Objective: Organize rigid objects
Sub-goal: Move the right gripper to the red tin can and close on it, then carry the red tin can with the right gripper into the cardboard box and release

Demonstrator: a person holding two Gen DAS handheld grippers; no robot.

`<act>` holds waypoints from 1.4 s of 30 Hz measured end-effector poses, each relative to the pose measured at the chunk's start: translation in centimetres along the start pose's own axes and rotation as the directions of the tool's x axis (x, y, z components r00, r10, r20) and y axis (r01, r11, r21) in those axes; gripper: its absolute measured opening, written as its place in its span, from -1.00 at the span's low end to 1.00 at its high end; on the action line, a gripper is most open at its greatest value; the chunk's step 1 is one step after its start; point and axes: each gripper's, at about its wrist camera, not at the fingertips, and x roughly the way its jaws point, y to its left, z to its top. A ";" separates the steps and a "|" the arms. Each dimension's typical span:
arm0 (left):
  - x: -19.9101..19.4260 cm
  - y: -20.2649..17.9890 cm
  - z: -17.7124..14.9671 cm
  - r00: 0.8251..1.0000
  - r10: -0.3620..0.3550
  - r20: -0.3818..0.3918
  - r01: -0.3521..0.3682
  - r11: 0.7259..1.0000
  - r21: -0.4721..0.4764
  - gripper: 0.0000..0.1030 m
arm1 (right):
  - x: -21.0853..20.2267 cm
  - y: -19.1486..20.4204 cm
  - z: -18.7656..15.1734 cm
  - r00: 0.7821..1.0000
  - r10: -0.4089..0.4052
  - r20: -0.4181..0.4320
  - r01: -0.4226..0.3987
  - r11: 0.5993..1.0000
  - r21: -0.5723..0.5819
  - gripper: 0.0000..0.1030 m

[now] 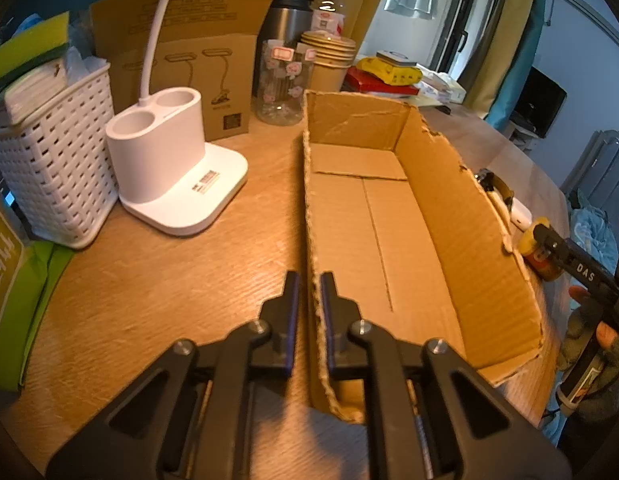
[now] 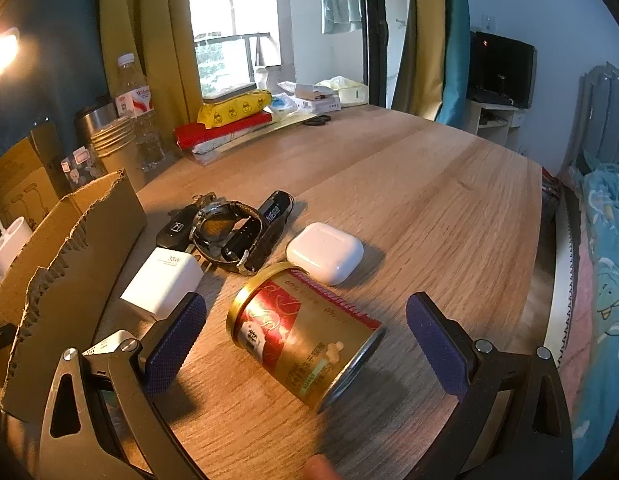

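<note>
The left gripper (image 1: 310, 294) pinched the near wall of an open cardboard box (image 1: 389, 216) at frame centre, one finger on each side of the torn edge. The right gripper (image 2: 305, 336), its jaws spread wide, straddled a gold-and-red tin can (image 2: 305, 336) lying on its side on the wooden table (image 2: 409, 184), neither pad touching it. Beyond the can lay a white earbud case (image 2: 325, 252), a wristwatch (image 2: 229, 228), a car key fob (image 2: 175, 229) and a 33W charger (image 2: 163, 282). A white desk lamp base (image 1: 177, 176) and a white woven basket (image 1: 57, 168) stood at left of the box.
</note>
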 end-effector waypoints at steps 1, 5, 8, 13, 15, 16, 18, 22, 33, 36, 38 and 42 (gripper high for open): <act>0.0 0.0 0.0 1.000 0.000 0.000 0.000 1.000 0.001 -0.81 | 0.0 0.0 0.0 1.000 0.005 -0.002 -0.005 1.000 0.000 0.98; 0.0 -0.1 0.0 1.000 -0.003 -0.001 0.003 1.000 0.001 -0.81 | 0.1 0.1 -0.1 1.000 -0.015 -0.009 0.015 1.000 -0.008 0.71; 0.0 -0.2 0.0 1.000 -0.008 -0.004 0.008 1.000 0.002 -0.81 | 0.1 0.1 -0.1 1.000 -0.021 -0.009 0.020 1.000 -0.010 0.64; -0.1 -0.6 -0.1 1.000 -0.012 -0.006 0.013 1.000 0.013 -0.81 | -0.1 0.0 -0.2 1.000 -0.015 0.006 0.015 1.000 -0.014 0.63; -0.1 -0.6 -0.1 1.000 -0.011 -0.005 0.012 1.000 0.012 -0.81 | -0.4 -0.1 -0.3 1.000 -0.008 0.014 0.008 1.000 -0.015 0.63; -0.1 -0.6 -0.1 1.000 -0.011 -0.005 0.011 1.000 0.010 -0.81 | -0.6 -0.1 -0.4 1.000 -0.005 0.017 0.005 1.000 -0.016 0.63; -0.1 -0.6 -0.1 1.000 -0.012 -0.005 0.012 1.000 0.011 -0.81 | -1.0 0.0 -0.4 1.000 0.003 0.027 -0.003 1.000 -0.013 0.63; -0.1 -0.6 -0.2 1.000 -0.012 -0.004 0.012 1.000 0.010 -0.81 | -2.4 0.3 -0.1 0.999 0.016 0.052 -0.015 1.000 -0.021 0.63; -0.1 -0.5 -0.2 1.000 -0.020 -0.004 0.020 1.000 0.005 -0.81 | -8.4 4.7 1.0 0.970 0.215 0.117 -0.204 0.974 -0.099 0.63; -0.1 -0.6 -0.2 1.000 -0.021 -0.003 0.021 1.000 0.009 -0.81 | -9.8 6.7 1.2 0.948 0.292 0.124 -0.274 0.951 -0.144 0.63; -0.1 -0.7 -0.3 1.000 -0.020 -0.002 0.020 1.000 0.013 -0.81 | -10.3 7.9 1.4 0.937 0.328 0.119 -0.307 0.937 -0.167 0.63; -0.1 -0.7 -0.3 1.000 -0.021 -0.001 0.021 1.000 0.014 -0.81 | -10.9 10.5 1.7 0.914 0.391 0.111 -0.362 0.907 -0.216 0.63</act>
